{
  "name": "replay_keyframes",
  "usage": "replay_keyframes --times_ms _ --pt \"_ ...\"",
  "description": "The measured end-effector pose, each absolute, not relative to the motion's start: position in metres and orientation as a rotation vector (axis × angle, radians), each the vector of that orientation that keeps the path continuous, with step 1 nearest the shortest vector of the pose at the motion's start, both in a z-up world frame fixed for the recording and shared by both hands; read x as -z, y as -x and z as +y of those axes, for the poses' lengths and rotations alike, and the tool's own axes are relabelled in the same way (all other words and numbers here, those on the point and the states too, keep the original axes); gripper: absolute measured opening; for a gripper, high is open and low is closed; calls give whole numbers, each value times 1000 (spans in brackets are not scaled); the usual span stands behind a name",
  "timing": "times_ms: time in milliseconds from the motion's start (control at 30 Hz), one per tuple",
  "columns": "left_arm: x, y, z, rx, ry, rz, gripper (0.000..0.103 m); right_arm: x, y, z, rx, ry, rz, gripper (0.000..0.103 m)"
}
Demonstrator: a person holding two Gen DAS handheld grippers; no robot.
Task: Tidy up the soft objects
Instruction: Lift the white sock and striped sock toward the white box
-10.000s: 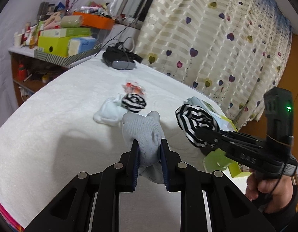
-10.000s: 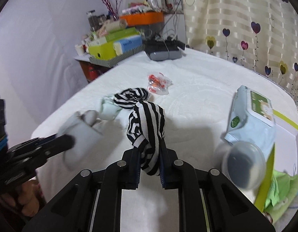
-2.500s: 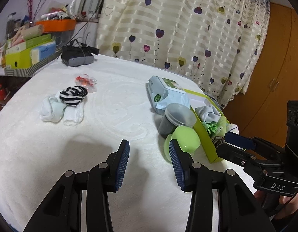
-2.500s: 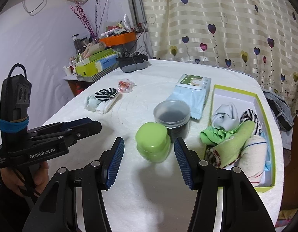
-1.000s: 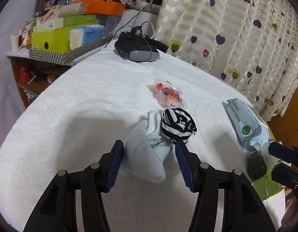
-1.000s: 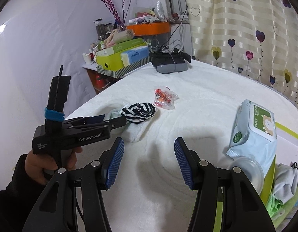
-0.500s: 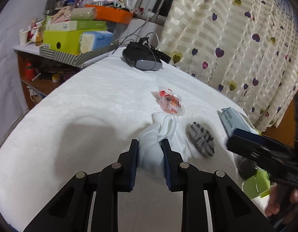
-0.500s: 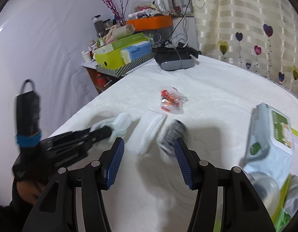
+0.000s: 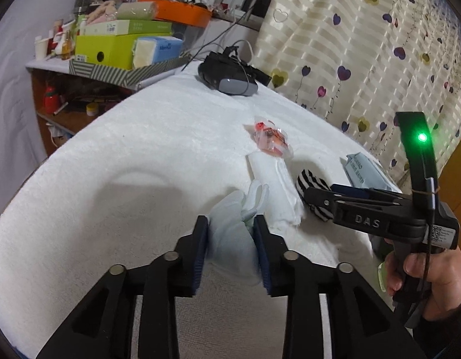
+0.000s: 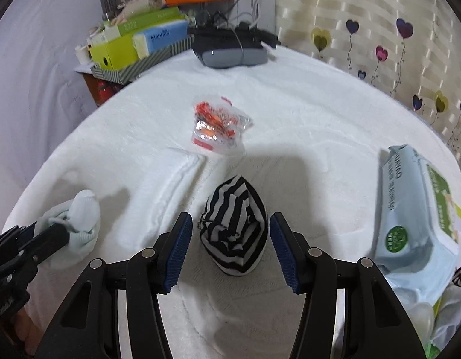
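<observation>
My left gripper is shut on a pale blue-white sock bundle on the white bed cover; the bundle also shows in the right wrist view. My right gripper is open, its blue pads on either side of a black-and-white striped sock ball lying on the cover. In the left wrist view the striped ball sits at the right gripper's tips. A flat white folded sock lies between the two bundles.
A clear packet of red items lies behind the socks. A wet-wipes pack lies at the right, by a green-edged box corner. A black headset and a cluttered side shelf stand at the back.
The left gripper stays shut on the pale bundle and has lifted it slightly. The striped ball rolled off the pile; the open right gripper has moved down around it.
</observation>
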State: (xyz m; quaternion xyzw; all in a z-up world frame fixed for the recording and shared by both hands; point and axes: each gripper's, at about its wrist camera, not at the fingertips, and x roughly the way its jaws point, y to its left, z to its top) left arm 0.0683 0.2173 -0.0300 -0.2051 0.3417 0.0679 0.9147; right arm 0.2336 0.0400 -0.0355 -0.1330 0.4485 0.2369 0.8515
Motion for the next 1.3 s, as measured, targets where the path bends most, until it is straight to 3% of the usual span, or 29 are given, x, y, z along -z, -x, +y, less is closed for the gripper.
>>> replay_keyframes --times_ms 33,67,233,433,533,667,1300 --pt "31 -69 216 -135 418 706 38 37 -234 40 -499 281 950 48" --pt "32 -69 216 -130 417 710 41 39 -236 41 -499 279 957 35" --pt "36 -76 214 -140 393 741 44 38 -236 37 -514 240 951 21" --pt "39 -81 208 -162 331 762 43 22 -224 24 -536 199 910 19" --pt "37 -79 207 -177 321 756 30 15 -215 20 -565 190 891 19" --pt "33 -74 206 -187 325 745 25 8 -201 11 -595 171 867 19" --pt "-19 -36 147 -158 314 616 24 -30 -134 -35 -685 128 747 19"
